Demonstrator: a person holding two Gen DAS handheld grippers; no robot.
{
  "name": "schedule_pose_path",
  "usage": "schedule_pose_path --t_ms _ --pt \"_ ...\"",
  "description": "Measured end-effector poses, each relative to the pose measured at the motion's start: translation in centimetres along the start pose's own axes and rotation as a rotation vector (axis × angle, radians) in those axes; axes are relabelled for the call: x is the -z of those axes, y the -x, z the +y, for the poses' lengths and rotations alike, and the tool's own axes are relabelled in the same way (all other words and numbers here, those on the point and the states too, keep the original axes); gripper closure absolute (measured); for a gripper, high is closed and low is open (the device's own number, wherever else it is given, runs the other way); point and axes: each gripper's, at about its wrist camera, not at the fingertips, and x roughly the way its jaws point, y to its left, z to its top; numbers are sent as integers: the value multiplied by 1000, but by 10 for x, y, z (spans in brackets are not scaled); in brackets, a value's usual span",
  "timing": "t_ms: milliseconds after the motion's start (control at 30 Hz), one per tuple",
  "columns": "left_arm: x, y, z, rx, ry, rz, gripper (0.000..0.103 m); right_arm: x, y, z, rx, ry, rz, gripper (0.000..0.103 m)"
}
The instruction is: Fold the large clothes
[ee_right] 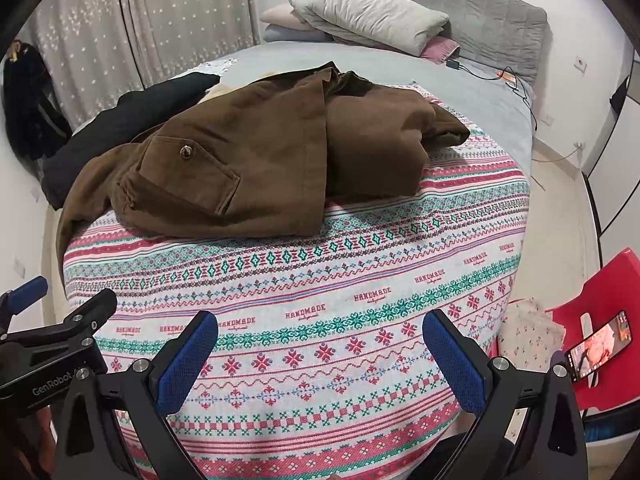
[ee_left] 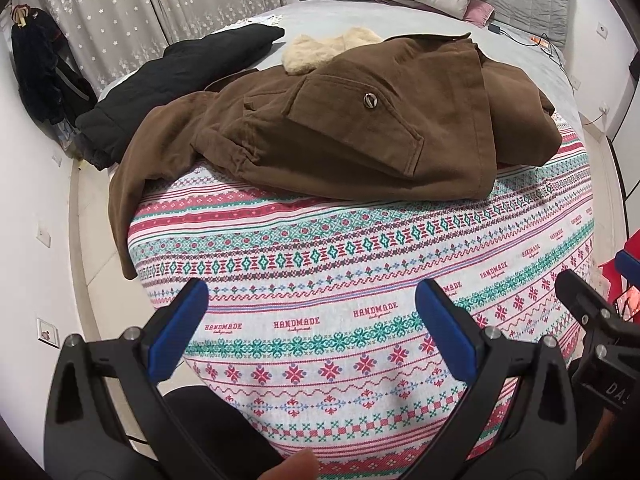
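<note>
On the patterned knit blanket (ee_right: 320, 320), the brown corduroy coat (ee_right: 248, 160) lies partly folded, one sleeve trailing off the edge. Your left gripper (ee_left: 312, 320) and right gripper (ee_right: 320, 344) hover released, empty, ready to approach.

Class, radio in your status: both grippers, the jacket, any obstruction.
Left gripper open, empty. Right gripper open, empty. Brown jacket bunched on patterned blanket, one sleeve overhanging. Black coat alongside.
</note>
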Motion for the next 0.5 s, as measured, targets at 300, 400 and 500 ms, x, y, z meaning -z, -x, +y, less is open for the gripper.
schedule_pose_path --t_ms 300,400,500 --pt "-3 -4 -5 1 -7 9 0 -2 -3 -2 -2 7 4 0" --pt "-4 -8 -7 -3 -8 13 0 -6 -8 -2 -3 16 7 0" --pt "-6 -12 -7 -3 -6 22 0 -8 -13 -2 -1 26 13 0"
